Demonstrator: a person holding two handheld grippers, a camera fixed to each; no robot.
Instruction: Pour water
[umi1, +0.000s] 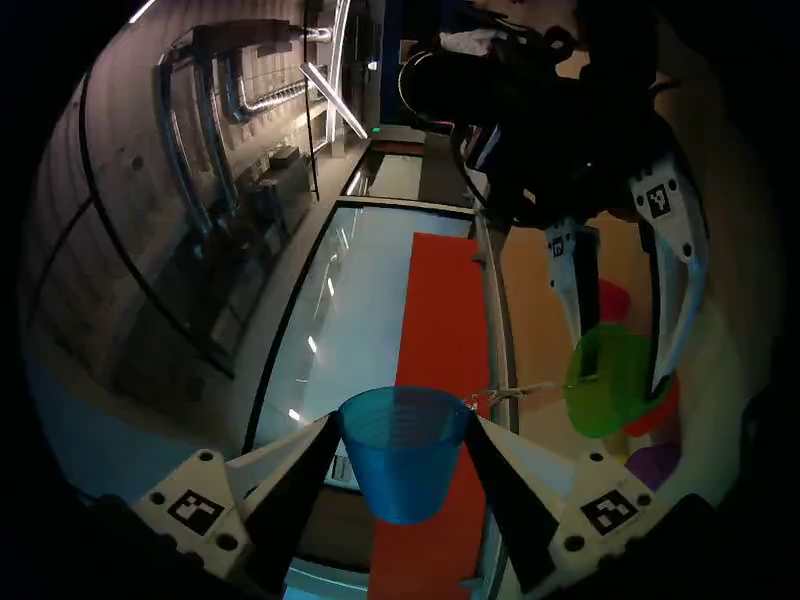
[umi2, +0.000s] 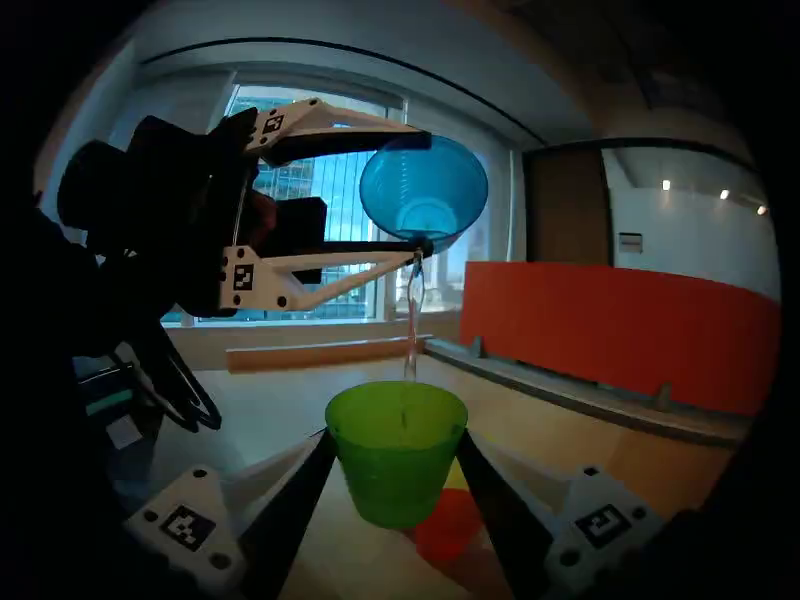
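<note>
Both grippers are squeezing cups.
Left gripper (umi1: 402, 432) is holding the blue cup (umi1: 405, 470) tipped; water (umi2: 412, 320) is falling into right gripper (umi2: 396, 440)'s green cup (umi2: 397, 465).

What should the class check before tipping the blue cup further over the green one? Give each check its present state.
1. Left gripper jaws press both sides of the blue cup: ok.
2. Right gripper jaws press both sides of the green cup: ok.
3. Blue cup's lip sits above the green cup's mouth: ok.
4. Water stream falls inside the green cup: ok.
5. Water level in the green cup: cannot tell.
</note>
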